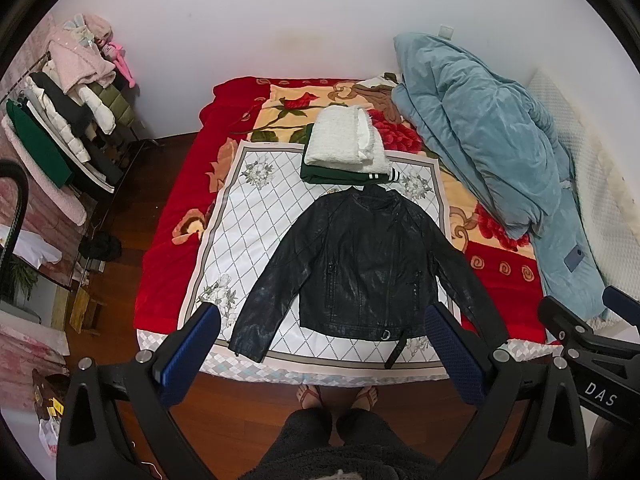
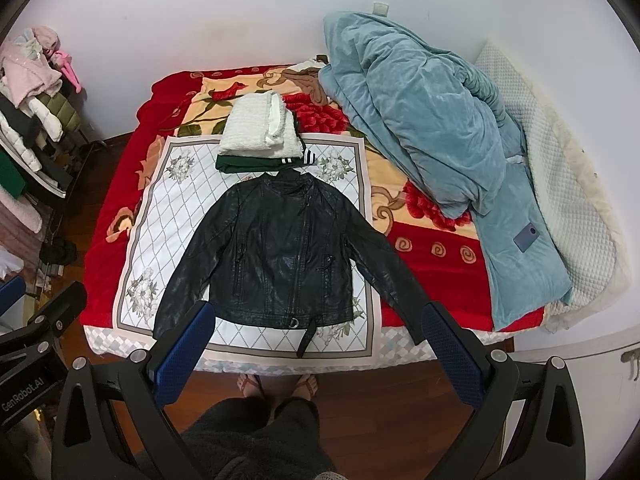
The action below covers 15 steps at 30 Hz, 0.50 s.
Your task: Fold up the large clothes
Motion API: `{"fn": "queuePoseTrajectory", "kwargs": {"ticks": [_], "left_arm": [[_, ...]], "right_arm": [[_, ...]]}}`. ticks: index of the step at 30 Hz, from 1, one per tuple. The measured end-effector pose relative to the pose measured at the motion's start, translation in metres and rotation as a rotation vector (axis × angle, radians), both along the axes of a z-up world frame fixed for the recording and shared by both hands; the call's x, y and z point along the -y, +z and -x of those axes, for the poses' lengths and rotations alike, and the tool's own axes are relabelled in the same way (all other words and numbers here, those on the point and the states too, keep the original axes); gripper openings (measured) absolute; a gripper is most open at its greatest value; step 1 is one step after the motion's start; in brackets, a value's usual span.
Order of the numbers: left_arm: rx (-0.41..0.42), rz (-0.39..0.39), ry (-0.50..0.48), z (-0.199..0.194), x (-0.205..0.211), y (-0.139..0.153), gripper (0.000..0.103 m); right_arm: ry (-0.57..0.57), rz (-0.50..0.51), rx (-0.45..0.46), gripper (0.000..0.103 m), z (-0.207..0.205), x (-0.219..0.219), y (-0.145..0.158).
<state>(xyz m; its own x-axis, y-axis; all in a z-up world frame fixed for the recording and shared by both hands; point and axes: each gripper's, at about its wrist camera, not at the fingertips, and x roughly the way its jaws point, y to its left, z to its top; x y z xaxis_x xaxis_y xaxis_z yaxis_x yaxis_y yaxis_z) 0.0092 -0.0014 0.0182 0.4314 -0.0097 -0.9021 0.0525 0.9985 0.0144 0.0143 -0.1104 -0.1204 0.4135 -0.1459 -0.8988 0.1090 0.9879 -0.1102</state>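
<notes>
A black leather jacket [image 1: 360, 268] lies flat and face up on a white patterned cloth [image 1: 248, 216] on the bed, sleeves spread down and outward, collar away from me. It also shows in the right wrist view [image 2: 280, 256]. My left gripper [image 1: 324, 328] is open and empty, held high above the bed's near edge. My right gripper [image 2: 320, 324] is open and empty too, held at about the same height, and its body shows at the right of the left wrist view.
A folded white garment [image 1: 346, 140] lies on a folded green one [image 1: 340, 176] beyond the collar. A blue quilt [image 1: 484, 152] is heaped on the bed's right. A clothes rack [image 1: 68, 120] stands left. My feet [image 1: 336, 396] are on the wooden floor.
</notes>
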Motion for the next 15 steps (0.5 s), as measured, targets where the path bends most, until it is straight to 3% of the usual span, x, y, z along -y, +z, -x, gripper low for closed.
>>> {"fn": "queuePoseTrajectory", "kwargs": {"ticks": [15], "left_arm": [[-0.001,0.013,-0.007,-0.008,0.01,0.018,0.103]], "right_arm": [[-0.007,-0.006,-0.001,0.103,0.0,-0.001,0.001]]}}
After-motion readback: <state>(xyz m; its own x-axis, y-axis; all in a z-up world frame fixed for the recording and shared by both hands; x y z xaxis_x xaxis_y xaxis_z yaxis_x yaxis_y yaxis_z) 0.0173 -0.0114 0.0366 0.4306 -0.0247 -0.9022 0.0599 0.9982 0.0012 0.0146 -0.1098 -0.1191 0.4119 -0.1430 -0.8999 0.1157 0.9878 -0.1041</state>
